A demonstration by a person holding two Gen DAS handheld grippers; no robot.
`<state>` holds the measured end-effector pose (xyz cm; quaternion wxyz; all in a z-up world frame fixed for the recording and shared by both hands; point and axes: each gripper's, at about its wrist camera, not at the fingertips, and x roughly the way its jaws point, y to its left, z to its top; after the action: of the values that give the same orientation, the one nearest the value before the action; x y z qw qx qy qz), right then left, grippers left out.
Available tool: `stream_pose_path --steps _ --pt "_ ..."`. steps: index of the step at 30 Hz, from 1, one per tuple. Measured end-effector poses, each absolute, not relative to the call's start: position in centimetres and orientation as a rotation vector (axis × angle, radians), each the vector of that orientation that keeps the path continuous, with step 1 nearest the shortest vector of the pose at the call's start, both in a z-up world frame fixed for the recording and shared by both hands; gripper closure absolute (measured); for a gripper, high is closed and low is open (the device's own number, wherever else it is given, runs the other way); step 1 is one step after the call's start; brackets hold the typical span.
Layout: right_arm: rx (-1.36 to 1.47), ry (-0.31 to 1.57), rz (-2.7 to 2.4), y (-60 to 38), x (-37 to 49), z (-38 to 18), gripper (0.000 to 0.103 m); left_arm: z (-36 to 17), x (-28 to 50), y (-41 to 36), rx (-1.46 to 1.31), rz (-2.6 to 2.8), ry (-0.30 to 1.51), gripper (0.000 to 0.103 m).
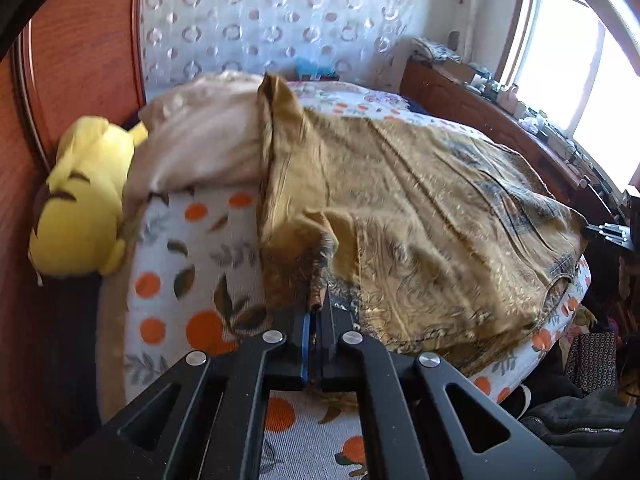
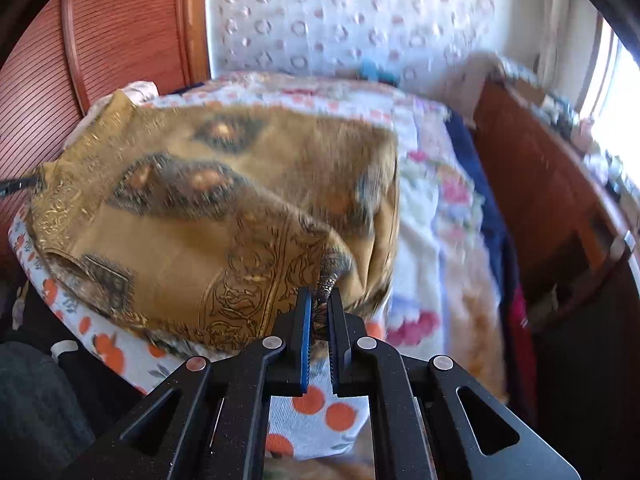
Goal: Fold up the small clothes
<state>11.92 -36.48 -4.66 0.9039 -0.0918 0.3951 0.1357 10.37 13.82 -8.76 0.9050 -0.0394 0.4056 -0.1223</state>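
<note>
A mustard-gold patterned garment (image 1: 432, 216) lies spread across the bed, over a white sheet printed with oranges (image 1: 188, 264). My left gripper (image 1: 316, 308) is shut on a bunched near edge of the garment. In the right wrist view the same garment (image 2: 208, 216) hangs in folds, and my right gripper (image 2: 320, 300) is shut on a rolled corner of it. The tip of the other gripper (image 2: 20, 186) shows at the garment's far left edge. Both views are blurred by motion.
A yellow plush toy (image 1: 84, 200) and a beige pillow (image 1: 200, 144) lie at the head of the bed, against a wooden headboard (image 1: 80, 52). A cluttered wooden sideboard (image 1: 520, 128) runs under the bright window. A floral blanket (image 2: 440, 208) and dark bags (image 1: 576, 412) lie beside the bed.
</note>
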Motion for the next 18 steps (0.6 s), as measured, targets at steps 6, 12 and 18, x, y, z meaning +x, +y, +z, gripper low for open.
stream_pose_path --steps 6,12,18 --pt "-0.183 0.801 0.235 -36.4 12.8 -5.1 0.082 -9.4 9.6 13.7 -0.099 -0.240 0.848 0.100" --pt "-0.161 0.703 0.189 -35.7 12.5 -3.4 0.051 -7.7 8.4 13.9 -0.075 -0.221 0.777 0.063" --pt "-0.123 0.606 0.211 -33.5 11.8 -2.9 0.046 -6.8 8.1 13.7 -0.068 -0.228 0.734 0.043"
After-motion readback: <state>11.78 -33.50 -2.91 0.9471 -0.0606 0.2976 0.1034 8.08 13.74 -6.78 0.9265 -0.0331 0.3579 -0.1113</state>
